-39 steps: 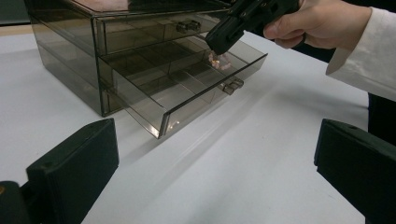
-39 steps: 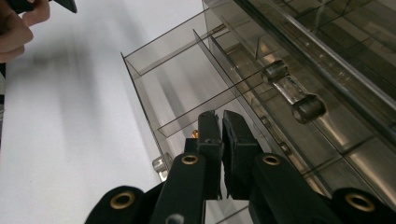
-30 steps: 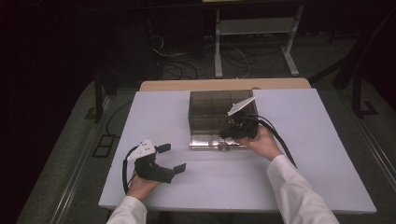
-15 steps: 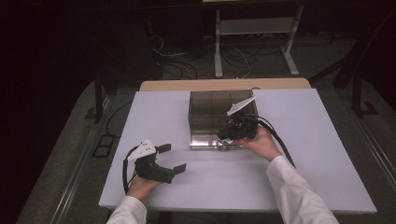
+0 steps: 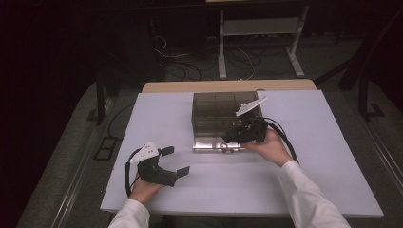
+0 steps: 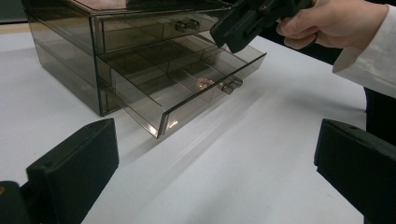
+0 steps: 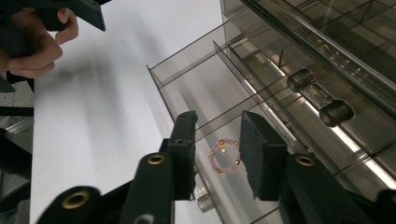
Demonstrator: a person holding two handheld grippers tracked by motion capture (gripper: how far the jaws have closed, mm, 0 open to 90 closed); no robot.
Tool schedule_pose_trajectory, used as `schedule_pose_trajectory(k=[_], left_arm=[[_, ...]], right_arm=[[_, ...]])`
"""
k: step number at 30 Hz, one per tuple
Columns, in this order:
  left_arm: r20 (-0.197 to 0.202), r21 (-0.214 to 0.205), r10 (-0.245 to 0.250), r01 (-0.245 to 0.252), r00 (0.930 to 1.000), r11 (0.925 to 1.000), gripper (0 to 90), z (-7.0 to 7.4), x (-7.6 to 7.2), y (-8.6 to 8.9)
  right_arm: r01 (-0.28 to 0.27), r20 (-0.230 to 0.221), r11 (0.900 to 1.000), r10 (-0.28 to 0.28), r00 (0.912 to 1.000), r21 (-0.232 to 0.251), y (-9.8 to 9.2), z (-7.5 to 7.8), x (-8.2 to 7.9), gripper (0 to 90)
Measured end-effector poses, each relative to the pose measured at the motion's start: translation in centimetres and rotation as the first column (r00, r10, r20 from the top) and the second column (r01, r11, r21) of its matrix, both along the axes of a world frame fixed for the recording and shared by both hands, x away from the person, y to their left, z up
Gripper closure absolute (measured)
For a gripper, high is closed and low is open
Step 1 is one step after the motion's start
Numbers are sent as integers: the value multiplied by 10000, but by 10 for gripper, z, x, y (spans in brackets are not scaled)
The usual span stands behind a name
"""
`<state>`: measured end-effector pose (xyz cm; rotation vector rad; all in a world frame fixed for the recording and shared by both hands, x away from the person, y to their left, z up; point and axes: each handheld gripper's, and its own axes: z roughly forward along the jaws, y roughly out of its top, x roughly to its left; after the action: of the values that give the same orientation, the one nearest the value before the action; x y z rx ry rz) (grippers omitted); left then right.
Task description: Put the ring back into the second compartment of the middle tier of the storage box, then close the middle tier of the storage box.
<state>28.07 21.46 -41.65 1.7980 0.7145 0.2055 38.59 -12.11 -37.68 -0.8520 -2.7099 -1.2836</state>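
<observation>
A smoked clear drawer box (image 5: 223, 111) stands on the white table (image 5: 309, 142) with its lower drawer (image 6: 187, 88) pulled out. A small pink bead bracelet with gold beads (image 7: 225, 155) lies in a front compartment of that drawer (image 7: 196, 93). My right gripper (image 7: 217, 122) hovers just above it, and its jaws have just been opening. The bracelet lies loose below the gap, and neither pad touches it. The high view shows this right gripper (image 5: 231, 137) at the drawer's front right. My left gripper (image 5: 176, 160) rests open near the front left, with nothing between its jaws.
The upper drawer is closed, and its clear handle (image 7: 320, 100) sticks out right beside my right gripper. A wooden board edge (image 5: 228, 86) lies behind the table. On the dark floor beyond are cables and a metal stand (image 5: 259, 42). Bare table surface (image 6: 243, 154) spreads in front of the box.
The right hand has barely shifted over the open drawer. The left gripper has not moved.
</observation>
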Motion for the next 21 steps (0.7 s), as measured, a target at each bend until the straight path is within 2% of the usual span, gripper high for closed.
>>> schedule_pose_trajectory(k=[9, 21], left_arm=[[7, -95, 31, -30, 10000, 9999, 0, 0, 1, 1], [67, -104, 17, -16, 10000, 9999, 0, 1, 1, 2]], right_arm=[[-246, 89, 9993, 243, 9997, 294, 1, 7, -15, 634], [-585, 148, 9974, 579, 9982, 416, 6, 6, -29, 663]])
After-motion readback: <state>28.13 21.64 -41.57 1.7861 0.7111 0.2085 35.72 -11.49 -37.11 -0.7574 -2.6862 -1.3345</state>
